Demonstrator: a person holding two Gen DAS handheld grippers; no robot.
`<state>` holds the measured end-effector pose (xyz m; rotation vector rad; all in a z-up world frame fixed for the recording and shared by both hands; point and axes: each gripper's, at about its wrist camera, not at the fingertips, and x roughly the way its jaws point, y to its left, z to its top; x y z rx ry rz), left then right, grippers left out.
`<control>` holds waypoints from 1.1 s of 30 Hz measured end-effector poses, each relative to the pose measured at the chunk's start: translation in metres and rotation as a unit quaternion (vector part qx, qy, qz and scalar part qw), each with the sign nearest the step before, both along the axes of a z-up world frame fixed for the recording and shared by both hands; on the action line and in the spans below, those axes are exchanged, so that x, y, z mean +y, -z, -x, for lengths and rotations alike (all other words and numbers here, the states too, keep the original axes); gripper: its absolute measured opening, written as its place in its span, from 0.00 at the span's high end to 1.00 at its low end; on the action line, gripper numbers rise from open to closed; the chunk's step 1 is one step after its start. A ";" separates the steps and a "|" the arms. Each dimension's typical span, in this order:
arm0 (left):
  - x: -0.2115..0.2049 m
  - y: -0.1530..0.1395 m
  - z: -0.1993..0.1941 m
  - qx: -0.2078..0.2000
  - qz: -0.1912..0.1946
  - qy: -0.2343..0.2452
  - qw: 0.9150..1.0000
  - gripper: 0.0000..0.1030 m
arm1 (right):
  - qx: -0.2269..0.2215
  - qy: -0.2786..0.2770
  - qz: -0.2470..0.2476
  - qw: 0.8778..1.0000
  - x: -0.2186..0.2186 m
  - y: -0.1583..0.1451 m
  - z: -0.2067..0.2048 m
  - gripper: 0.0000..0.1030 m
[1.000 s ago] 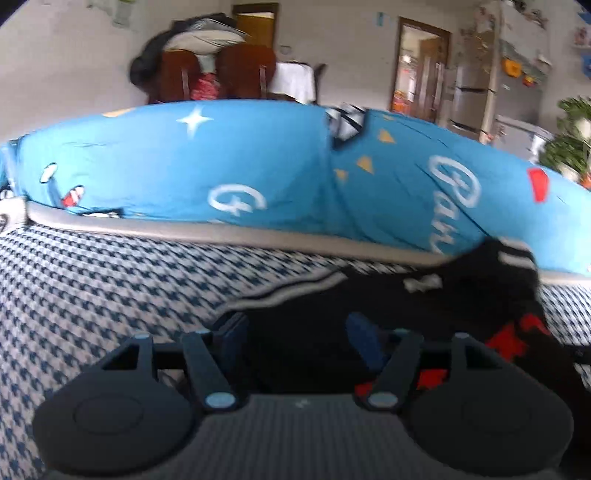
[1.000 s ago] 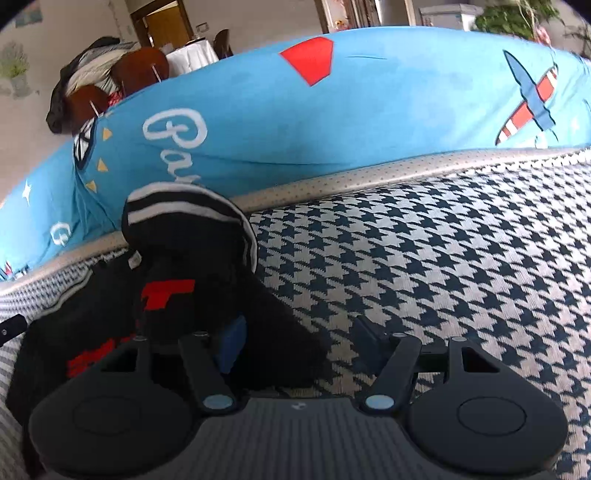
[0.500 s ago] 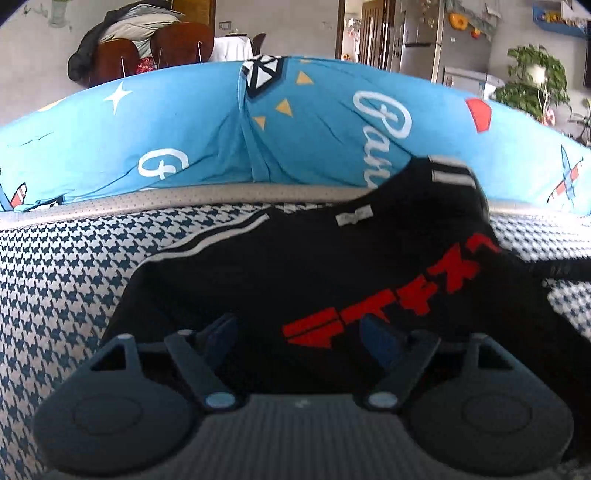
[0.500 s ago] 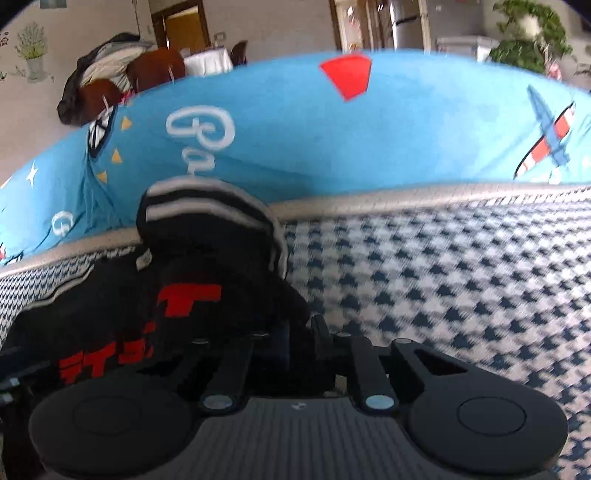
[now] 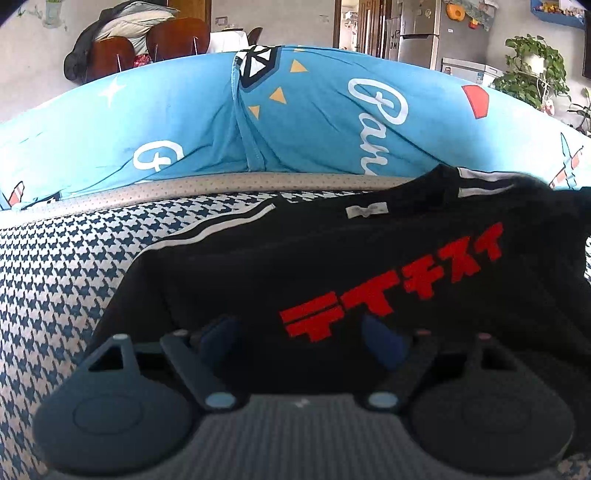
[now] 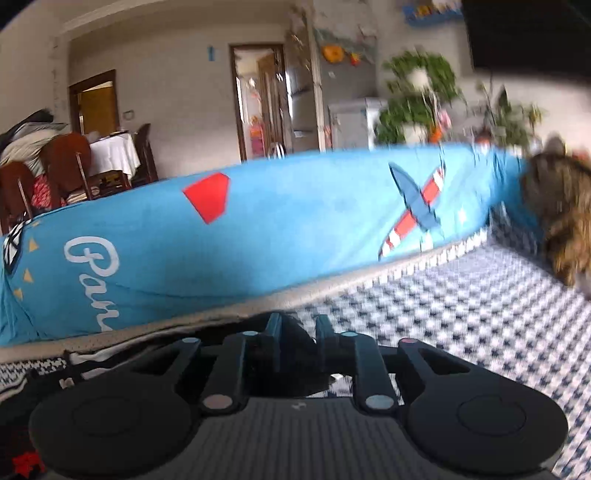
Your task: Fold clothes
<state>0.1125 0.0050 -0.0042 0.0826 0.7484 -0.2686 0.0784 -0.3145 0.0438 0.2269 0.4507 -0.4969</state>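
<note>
Left fingers (image 5: 221, 330) gape over black shirt (image 5: 332, 266); right fingers (image 6: 275, 339), reopening slightly, pinch it.

This is looking like a lived-in home, an open living and dining room. A sofa with a houndstooth cover (image 5: 55, 266) and a blue printed cushion (image 5: 314, 122) is filling the foreground. Behind it, wooden dining chairs (image 6: 70, 162), a white-clothed table (image 6: 110, 153), a fridge (image 5: 417, 33) and potted plants (image 6: 417, 96) are standing.
</note>
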 end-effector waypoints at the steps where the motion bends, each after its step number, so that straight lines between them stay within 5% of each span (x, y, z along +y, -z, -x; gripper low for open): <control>1: -0.001 0.000 0.000 0.000 -0.001 0.001 1.000 0.20 | 0.001 0.006 -0.015 1.000 -0.006 0.001 0.000 0.81; 9: -0.003 -0.001 0.003 -0.001 -0.004 0.006 1.000 0.13 | -0.004 0.018 -0.056 0.998 -0.024 0.001 0.006 0.71; 18: -0.003 -0.001 0.006 0.004 0.000 0.009 1.000 0.12 | -0.011 -0.118 -0.068 0.991 0.001 0.005 -0.015 0.54; 25: -0.004 0.000 0.006 0.010 0.004 0.008 1.000 0.11 | -0.001 -0.214 -0.085 0.973 0.036 0.007 -0.039 0.52; 33: -0.005 0.002 0.006 0.019 0.004 0.008 1.000 0.10 | 0.042 -0.247 -0.106 0.962 0.055 0.033 -0.073 0.52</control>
